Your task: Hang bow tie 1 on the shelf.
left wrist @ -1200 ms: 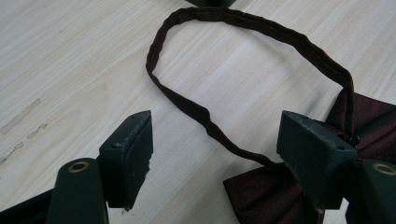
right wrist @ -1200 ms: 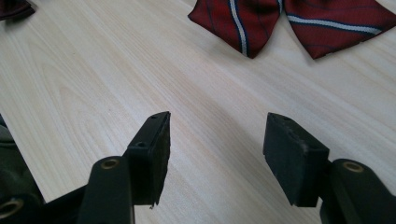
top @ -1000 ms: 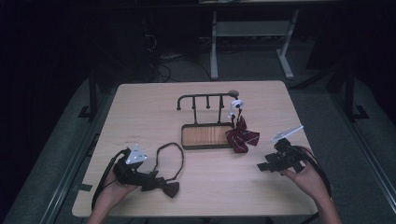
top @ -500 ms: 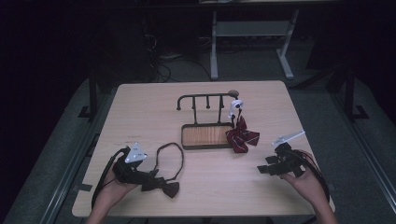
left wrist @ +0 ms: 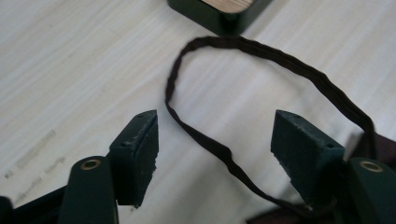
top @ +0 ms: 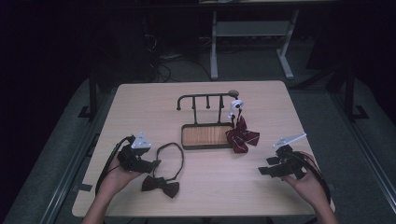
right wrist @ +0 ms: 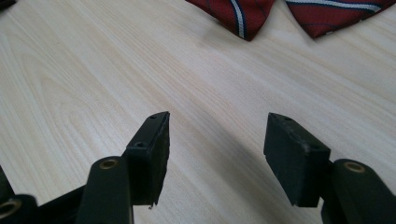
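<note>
Pale wooden desk (top: 140, 107): your striped red bow tie (top: 241, 136) already hangs on the rack (top: 205, 99); the dark bow tie (top: 161, 185) lies flat, its strap (left wrist: 210, 140) between your left tool (left wrist: 215, 140)'s just-narrowing, ungripping jaws; right tool (right wrist: 217, 142) gapes empty

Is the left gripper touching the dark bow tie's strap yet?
Cannot tell. In the left gripper view the strap runs between the open left gripper and disappears under the right-hand pad.
</note>
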Tool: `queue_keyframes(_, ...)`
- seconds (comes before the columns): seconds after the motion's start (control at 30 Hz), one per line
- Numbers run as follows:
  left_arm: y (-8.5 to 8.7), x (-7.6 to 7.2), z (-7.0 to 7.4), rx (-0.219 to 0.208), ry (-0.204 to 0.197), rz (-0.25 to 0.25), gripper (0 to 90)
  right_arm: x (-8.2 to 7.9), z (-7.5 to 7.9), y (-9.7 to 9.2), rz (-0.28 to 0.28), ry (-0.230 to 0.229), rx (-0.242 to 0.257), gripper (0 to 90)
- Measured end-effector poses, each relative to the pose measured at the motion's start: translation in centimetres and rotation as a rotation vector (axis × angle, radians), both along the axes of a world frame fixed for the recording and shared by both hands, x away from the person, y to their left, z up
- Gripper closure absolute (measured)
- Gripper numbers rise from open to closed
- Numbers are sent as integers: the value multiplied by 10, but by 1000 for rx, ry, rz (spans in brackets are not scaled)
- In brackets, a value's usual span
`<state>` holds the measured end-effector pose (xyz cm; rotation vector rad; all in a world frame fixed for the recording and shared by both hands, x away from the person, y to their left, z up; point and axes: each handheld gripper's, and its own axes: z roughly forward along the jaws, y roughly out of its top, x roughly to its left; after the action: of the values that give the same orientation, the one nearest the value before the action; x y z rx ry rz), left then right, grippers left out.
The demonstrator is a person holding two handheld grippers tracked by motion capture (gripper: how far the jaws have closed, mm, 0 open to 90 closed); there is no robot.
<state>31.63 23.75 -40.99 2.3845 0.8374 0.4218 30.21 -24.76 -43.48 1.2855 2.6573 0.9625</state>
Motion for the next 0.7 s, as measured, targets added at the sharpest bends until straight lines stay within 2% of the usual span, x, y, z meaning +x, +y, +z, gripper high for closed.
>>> queue_keyframes(0.17, -3, 17, 0, 20, 36, 9, 363, 0, 0, -1, 0, -5, -3, 406)
queue_keyframes(0.53, -6, 44, -11, 38, 124, 47, 462, 0, 0, -1, 1, -11, -8, 407)
queue_keyframes(0.7, -7, 55, -13, 61, 157, 42, 524, 0, 0, -1, -1, -15, -10, 408)
